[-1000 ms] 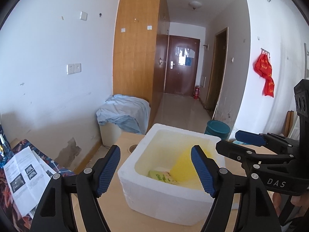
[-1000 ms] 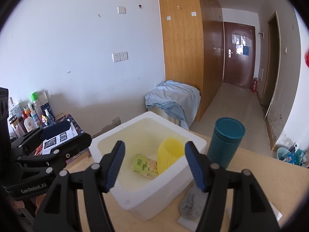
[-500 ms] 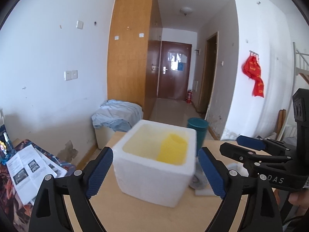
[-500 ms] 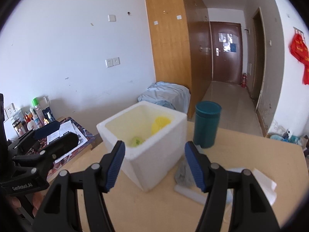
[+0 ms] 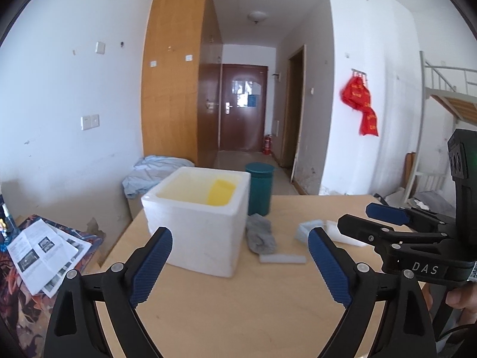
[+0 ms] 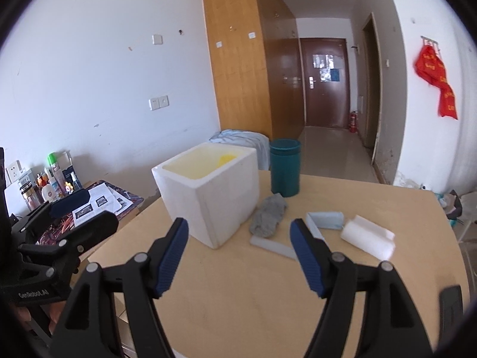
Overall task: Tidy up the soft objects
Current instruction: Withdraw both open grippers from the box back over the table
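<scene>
A white foam box (image 5: 196, 220) (image 6: 208, 200) stands on the wooden table (image 5: 238, 304) with a yellow soft item (image 5: 220, 195) inside. To its right lie a grey cloth (image 5: 260, 234) (image 6: 269, 214), a pale strip (image 5: 281, 259) (image 6: 272, 246), a light blue block (image 5: 310, 229) (image 6: 326, 219) and a white foam piece (image 6: 368, 237). My left gripper (image 5: 238, 265) is open and empty, back from the box's front. My right gripper (image 6: 240, 256) is open and empty, before the cloth and strip; it also shows in the left wrist view (image 5: 384, 220).
A teal canister (image 5: 259, 189) (image 6: 284, 167) stands behind the box. A low side table with papers (image 5: 44, 247) and bottles (image 6: 50, 179) is at the left. A bundle of blue cloth (image 5: 155, 171) lies by the wall beyond the table.
Both grippers have pulled back and away from the foam box, which now looks smaller and farther. The cloth, strip and blocks beside it have come into view.
</scene>
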### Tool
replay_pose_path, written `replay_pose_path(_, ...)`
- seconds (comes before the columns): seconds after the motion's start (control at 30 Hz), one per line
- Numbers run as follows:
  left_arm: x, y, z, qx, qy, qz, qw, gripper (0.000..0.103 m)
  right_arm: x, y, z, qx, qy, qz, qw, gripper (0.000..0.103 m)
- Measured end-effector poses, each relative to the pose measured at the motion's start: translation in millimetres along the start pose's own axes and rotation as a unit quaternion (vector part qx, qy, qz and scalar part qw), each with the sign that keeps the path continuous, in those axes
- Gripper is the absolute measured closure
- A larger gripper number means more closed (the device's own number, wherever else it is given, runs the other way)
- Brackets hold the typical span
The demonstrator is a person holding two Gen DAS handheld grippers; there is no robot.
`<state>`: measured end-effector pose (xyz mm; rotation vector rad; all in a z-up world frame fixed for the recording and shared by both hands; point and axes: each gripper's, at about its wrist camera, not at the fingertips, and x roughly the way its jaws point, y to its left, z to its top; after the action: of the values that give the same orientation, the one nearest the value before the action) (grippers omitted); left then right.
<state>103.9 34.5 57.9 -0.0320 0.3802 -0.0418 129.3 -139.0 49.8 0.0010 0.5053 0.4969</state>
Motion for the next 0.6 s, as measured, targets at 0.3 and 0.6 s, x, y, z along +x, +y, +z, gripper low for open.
replay_pose_path(0.3,-50,-18,-16,0.007,-0.025,-0.036,0.999,0.005,-54,12,-26,-0.009,-0.025,-0.031,0.999,0.024)
replay_pose_path(0.6,-90,-37,-33,0.025,-0.043,-0.061,0.9969,0.0,-96,29,-49,-0.012,-0.055,-0.058,0.997,0.019)
